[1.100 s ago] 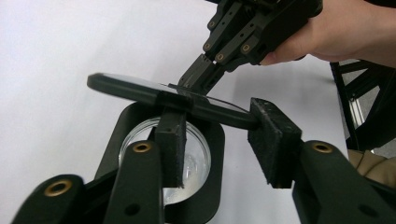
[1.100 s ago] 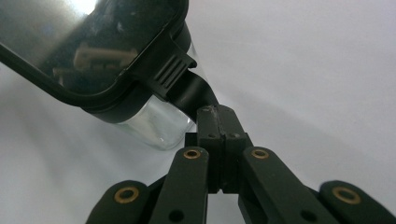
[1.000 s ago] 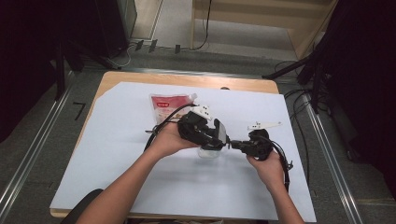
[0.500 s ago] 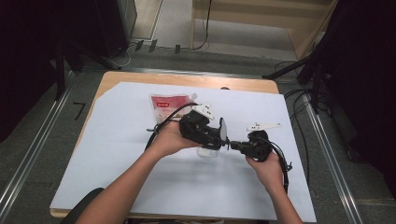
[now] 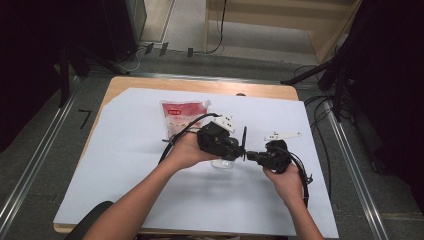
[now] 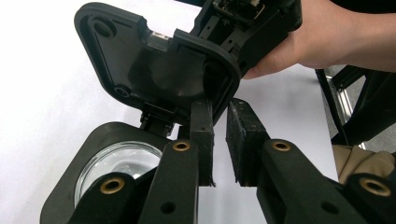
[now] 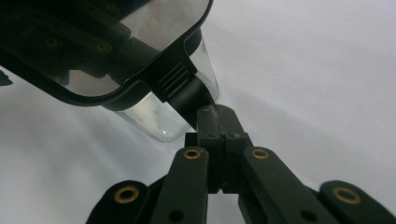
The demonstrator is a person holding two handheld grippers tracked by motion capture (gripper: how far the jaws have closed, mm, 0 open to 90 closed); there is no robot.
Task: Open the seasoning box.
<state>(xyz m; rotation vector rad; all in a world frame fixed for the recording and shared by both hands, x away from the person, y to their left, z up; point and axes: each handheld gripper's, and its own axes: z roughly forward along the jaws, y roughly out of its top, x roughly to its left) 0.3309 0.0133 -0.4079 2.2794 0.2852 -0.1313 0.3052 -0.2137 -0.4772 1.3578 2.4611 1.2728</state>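
A clear container point(image 5: 222, 163) with a black hinged lid point(image 6: 159, 70) stands on the white sheet point(image 5: 125, 150) at mid table. The lid is swung up on edge, and the container's round clear mouth point(image 6: 119, 163) shows below it. My right gripper point(image 7: 217, 112) is shut on the lid's ribbed tab point(image 7: 180, 88); in the high view it point(image 5: 270, 156) is right of the container. My left gripper point(image 6: 220, 105) faces it from the left point(image 5: 220, 140). Its jaws have just been closing; a narrow gap remains, with the lid's lower corner at the fingertips and nothing pressed between the pads.
A red and white spouted pouch point(image 5: 182, 116) lies behind the hands. A small white flat part point(image 5: 282, 135) rests to the back right. Cables trail off both grippers across the sheet. The wooden table edge point(image 5: 200, 85) borders the far side.
The left gripper has edged slightly to the right, towards the upright lid. The right hand and the container have stayed put.
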